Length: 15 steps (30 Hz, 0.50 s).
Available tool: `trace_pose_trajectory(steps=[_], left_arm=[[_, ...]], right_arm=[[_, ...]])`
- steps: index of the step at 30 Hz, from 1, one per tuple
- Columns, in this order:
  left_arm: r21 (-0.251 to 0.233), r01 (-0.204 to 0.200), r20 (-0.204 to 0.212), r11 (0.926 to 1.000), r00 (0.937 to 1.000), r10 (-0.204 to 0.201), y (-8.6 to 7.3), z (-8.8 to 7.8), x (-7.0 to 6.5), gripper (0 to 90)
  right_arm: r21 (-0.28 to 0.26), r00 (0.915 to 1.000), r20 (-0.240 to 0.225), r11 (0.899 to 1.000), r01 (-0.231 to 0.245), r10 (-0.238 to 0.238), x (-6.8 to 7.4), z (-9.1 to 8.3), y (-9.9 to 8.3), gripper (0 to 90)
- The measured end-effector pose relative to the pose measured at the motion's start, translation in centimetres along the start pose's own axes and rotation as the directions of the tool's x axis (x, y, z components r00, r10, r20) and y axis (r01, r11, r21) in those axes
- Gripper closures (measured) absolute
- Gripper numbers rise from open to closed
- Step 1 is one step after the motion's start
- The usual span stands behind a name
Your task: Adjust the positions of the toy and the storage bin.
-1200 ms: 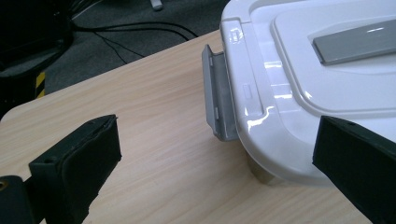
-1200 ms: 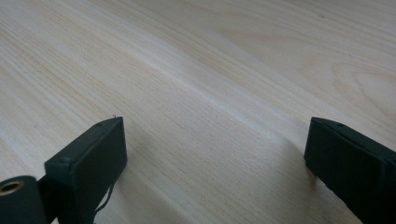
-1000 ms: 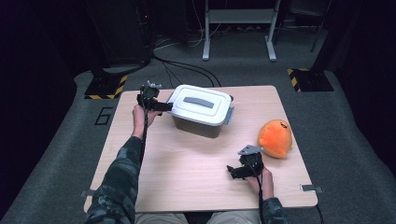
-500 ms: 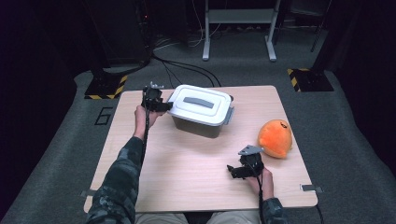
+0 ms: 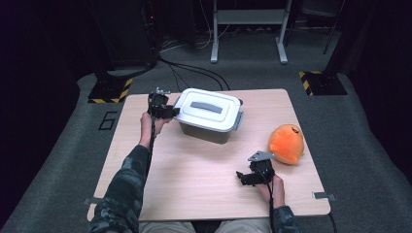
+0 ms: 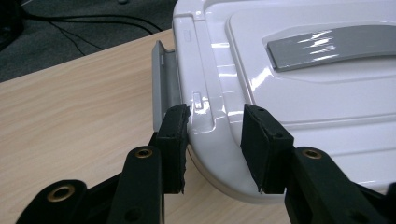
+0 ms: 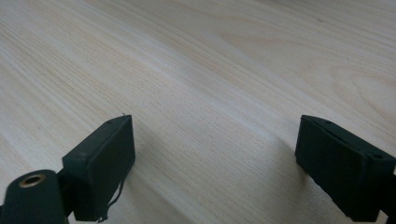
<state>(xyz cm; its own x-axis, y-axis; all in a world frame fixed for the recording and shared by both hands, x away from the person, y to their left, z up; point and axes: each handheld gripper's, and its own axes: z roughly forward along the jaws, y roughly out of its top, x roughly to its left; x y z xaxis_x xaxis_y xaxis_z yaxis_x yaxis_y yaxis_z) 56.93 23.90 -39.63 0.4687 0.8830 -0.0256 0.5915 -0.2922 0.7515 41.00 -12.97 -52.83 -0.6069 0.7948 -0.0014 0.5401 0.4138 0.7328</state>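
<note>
Two tools: left tool (image 6: 212,140), jaws just closing, clamps lid (image 6: 299,79) rim by grey latch (image 6: 164,79); shallow bite may slip. Right tool (image 7: 215,168) released, w/ nothing between.

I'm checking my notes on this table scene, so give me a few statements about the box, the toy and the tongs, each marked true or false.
1. The left tongs are clamped on the rim of the white lid. True; their jaws have just been closing on it.
2. The right tongs hold the orange plush toy. False: they are open over bare table, with the toy beside them.
3. The lid lies off the box. False: it sits on the box.
4. The lid has a grey handle on top. True.
</note>
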Motion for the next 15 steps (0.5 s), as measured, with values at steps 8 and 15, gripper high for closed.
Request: trace_pose_trajectory(steps=[8, 15], left_arm=[[-0.002, 0.02, 0.004, 0.9998, 0.9998, -0.02, -0.42, -0.39, -0.16, 60.7], [-0.006, 0.03, 0.021, 0.9995, 0.9993, -0.03, -1.01, -0.93, -0.35, 59.9]], right_arm=[[-0.001, 1.0, 0.001, 1.0, 0.002, -0.002, -0.01, -0.01, -0.01, 11.8], [-0.001, 1.0, 0.001, 1.0, 0.002, -0.002, 0.0, -0.02, -0.01, 12.1]])
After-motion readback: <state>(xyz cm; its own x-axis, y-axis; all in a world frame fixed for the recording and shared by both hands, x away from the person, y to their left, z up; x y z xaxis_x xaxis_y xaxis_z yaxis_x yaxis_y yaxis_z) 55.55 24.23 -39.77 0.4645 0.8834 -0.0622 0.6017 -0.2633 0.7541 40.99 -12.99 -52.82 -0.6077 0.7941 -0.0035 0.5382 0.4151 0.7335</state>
